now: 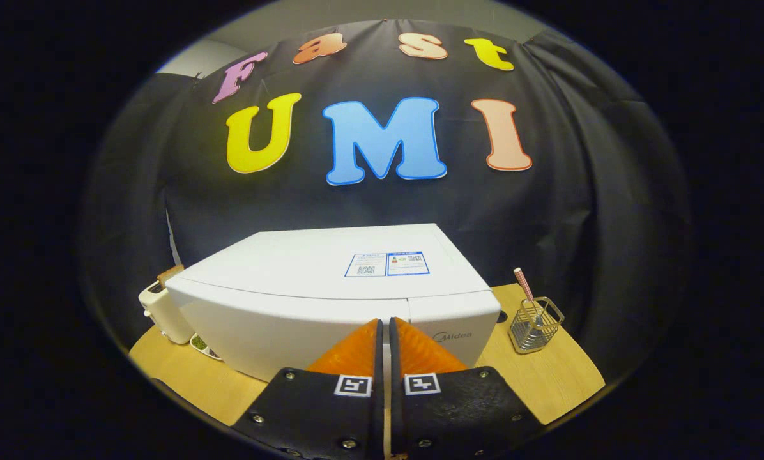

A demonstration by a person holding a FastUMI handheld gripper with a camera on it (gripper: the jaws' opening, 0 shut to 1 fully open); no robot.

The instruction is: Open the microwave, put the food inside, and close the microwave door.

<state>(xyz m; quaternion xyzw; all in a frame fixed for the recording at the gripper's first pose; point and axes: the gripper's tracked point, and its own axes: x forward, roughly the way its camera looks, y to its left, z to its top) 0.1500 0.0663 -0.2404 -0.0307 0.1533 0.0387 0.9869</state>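
Observation:
A white microwave (pixel 331 287) stands on the wooden table (pixel 548 377), seen from above and in front, its door closed. My gripper (pixel 384 326) is shut with nothing between its orange fingers (pixel 353 351), which point at the upper front of the microwave near the seam between the door and the control panel. A plate with greenish food (pixel 204 347) peeks out at the microwave's left front corner, mostly hidden behind it.
A cream toaster (pixel 163 310) with a slice of bread sits left of the microwave. To the right of the microwave stands a wire holder (pixel 535 326) with a red-and-white straw. The black cloth wall hangs close behind.

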